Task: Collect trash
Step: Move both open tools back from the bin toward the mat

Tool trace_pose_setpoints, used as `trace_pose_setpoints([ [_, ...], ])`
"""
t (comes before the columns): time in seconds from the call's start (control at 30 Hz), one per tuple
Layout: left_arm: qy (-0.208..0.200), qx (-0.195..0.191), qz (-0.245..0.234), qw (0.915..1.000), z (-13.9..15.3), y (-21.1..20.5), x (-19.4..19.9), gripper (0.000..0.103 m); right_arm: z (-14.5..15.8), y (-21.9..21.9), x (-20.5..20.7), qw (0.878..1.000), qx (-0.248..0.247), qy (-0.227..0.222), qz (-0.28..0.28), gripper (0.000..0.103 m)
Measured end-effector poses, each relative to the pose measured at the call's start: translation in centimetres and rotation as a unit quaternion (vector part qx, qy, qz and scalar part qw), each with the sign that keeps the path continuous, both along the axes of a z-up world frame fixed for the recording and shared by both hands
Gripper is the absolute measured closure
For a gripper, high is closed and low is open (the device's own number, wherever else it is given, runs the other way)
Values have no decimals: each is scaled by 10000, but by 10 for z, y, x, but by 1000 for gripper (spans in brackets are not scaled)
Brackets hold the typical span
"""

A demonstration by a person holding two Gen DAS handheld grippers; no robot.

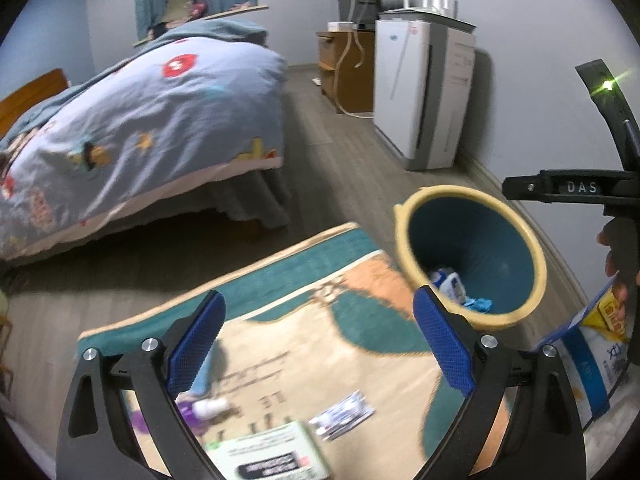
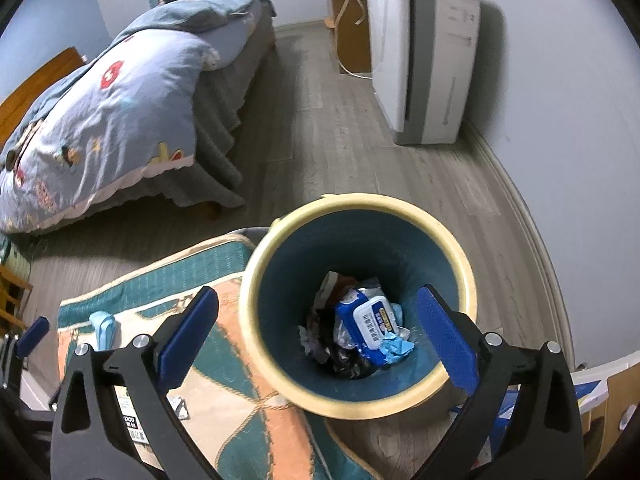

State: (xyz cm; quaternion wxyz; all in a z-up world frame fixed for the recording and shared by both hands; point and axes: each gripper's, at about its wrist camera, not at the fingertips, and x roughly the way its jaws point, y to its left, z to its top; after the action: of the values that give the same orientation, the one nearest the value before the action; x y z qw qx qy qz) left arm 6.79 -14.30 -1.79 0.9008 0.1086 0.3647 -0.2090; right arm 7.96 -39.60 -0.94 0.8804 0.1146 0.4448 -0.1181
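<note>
A teal bin with a cream rim (image 1: pixel 536 280) (image 2: pixel 360 200) stands on the floor at the rug's edge. It holds a blue wet-wipe pack (image 2: pixel 370 326), crumpled wrappers and a light blue glove. My right gripper (image 2: pixel 318 332) is open and empty above the bin's mouth. My left gripper (image 1: pixel 320 340) is open and empty over the rug (image 1: pixel 304 344). On the rug below it lie a silver wrapper (image 1: pixel 344 414), a white and green box (image 1: pixel 272 456) and a small purple and white bottle (image 1: pixel 204 408). A light blue glove (image 2: pixel 105 328) lies on the rug.
A bed with a blue patterned duvet (image 1: pixel 132 120) fills the left. A white appliance (image 1: pixel 420 92) and a wooden cabinet (image 1: pixel 344 68) stand by the right wall. A blue and white bag (image 1: pixel 588 364) shows at the right edge, near the hand on the other gripper.
</note>
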Motion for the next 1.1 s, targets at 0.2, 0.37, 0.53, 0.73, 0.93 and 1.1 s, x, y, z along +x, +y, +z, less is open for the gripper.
trace_pose_setpoints([
  [0.2,35,87,391,9992,0,52,-8,9,-4,40,0,9996,-152,117,219,6],
  [0.37,69,104,724,9973,0,95,-14,9,-12,74,1,9990,16,223,374,6],
  [0.53,98,229,1069,9940,-4,132,-16,8,-17,110,2,9976,-36,302,626,6],
  [0.73,218,360,1354,9899,-13,170,-17,8,-30,144,3,9956,9,456,815,6],
  [0.93,382,388,1497,9872,-22,190,-14,8,-51,169,1,9929,33,720,950,6],
  [1.1,495,289,1578,9858,-25,197,-8,8,-79,182,0,9873,-20,1117,1132,6],
])
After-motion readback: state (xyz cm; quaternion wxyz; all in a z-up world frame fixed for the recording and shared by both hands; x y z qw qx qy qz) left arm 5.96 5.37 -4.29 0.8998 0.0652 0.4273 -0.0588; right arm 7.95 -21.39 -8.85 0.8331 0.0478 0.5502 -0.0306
